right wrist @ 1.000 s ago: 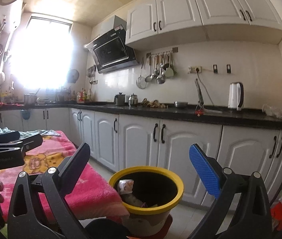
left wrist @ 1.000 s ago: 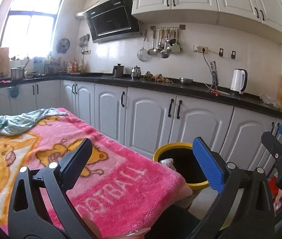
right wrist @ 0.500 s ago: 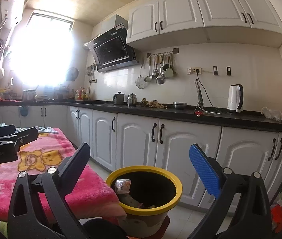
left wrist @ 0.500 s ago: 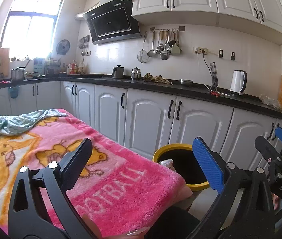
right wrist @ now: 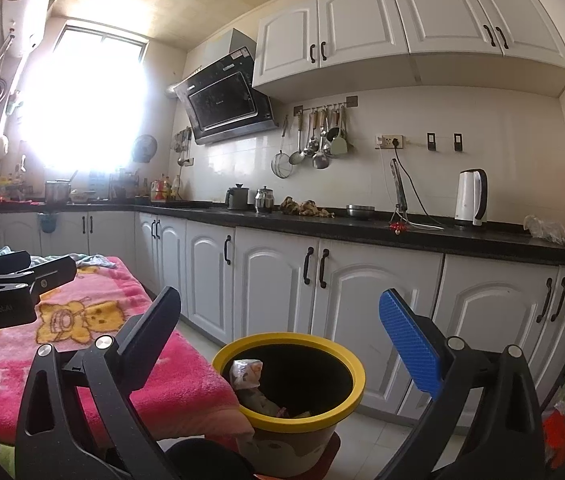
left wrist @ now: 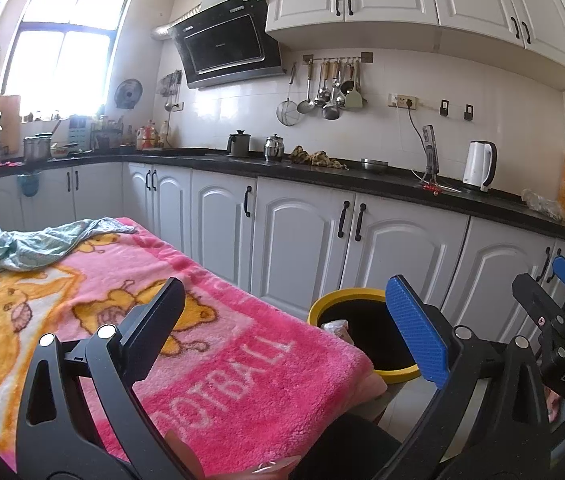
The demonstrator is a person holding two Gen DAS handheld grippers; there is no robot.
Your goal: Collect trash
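Both claws empty. My left gripper (left wrist: 282, 320) has its jaws spread wide, nothing between them, hanging over the near end of the pink blanket (left wrist: 210, 364). My right gripper (right wrist: 278, 332) is equally wide and empty, poised just above the yellow-rimmed bin (right wrist: 346, 392). Change over the last second: very little on the left view; on the right view the bin has slid slightly toward frame centre and the camera has lifted a touch, so I read the right arm as backing off from a drop, not reaching in. Trash now sits inside the bin: a crumpled wrapper (right wrist: 246, 374) leans against the inner wall, with more scraps below it, though the black interior is too dark for me to count pieces. The blanket shows only a rumpled green cloth (left wrist: 22, 246) at its far end; no loose litter visible on it from either view. Judgement: this deposit is done, and the task is either finished or waiting on a search for further trash outside these frames. The counter (left wrist: 362, 178) behind was not checked.
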